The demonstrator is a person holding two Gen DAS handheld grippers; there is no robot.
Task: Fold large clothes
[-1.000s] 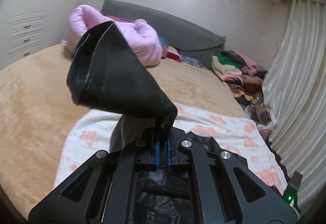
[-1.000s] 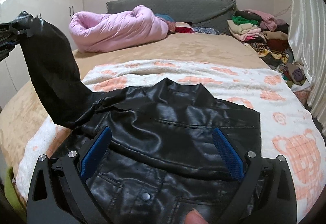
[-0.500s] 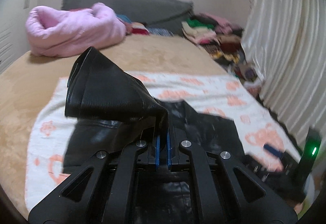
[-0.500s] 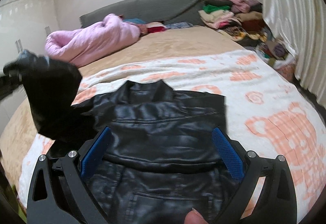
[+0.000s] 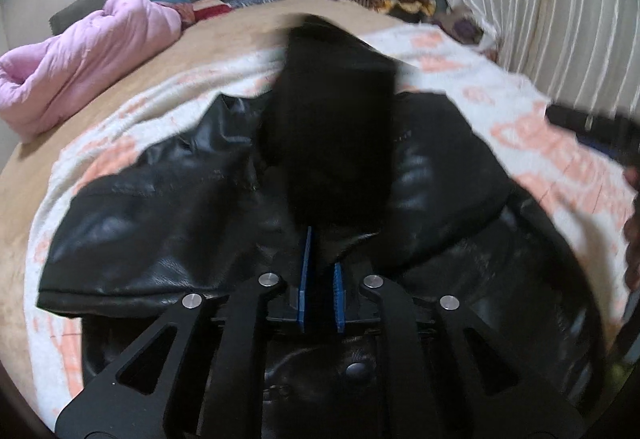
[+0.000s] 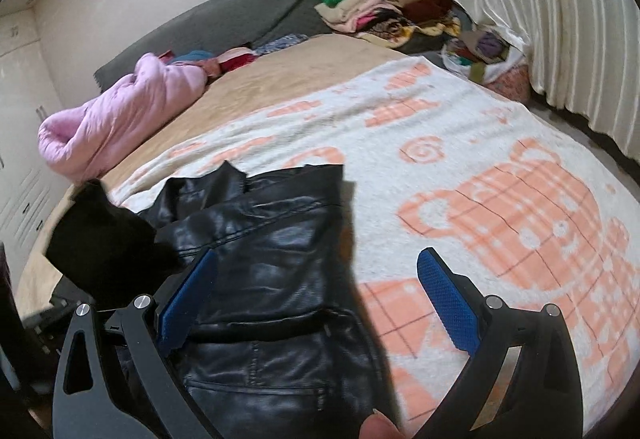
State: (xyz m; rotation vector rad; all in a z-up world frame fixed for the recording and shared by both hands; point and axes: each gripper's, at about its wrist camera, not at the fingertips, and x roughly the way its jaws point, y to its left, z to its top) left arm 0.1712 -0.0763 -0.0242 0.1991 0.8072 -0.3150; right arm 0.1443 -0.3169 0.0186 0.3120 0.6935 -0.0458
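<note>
A black leather jacket (image 5: 168, 223) lies on a white blanket with orange bear prints (image 5: 532, 135) on the bed. My left gripper (image 5: 320, 279) is shut on the end of the jacket's sleeve (image 5: 332, 127), which is blurred and hangs over the middle of the jacket body. In the right wrist view the jacket (image 6: 280, 279) lies at lower left and the sleeve (image 6: 100, 239) is at far left. My right gripper (image 6: 320, 303) is open and empty, low over the jacket's right edge and the blanket (image 6: 500, 199).
A pink padded coat (image 6: 120, 115) lies at the far left of the tan bed (image 6: 288, 75). A grey headboard (image 6: 240, 11) and a pile of clothes (image 6: 384, 11) stand at the back. White curtains (image 6: 540, 19) hang on the right. White cupboards (image 6: 20, 159) stand on the left.
My left gripper has swung the sleeve from the left side across over the jacket body. My right gripper has shifted right, to the jacket's right edge.
</note>
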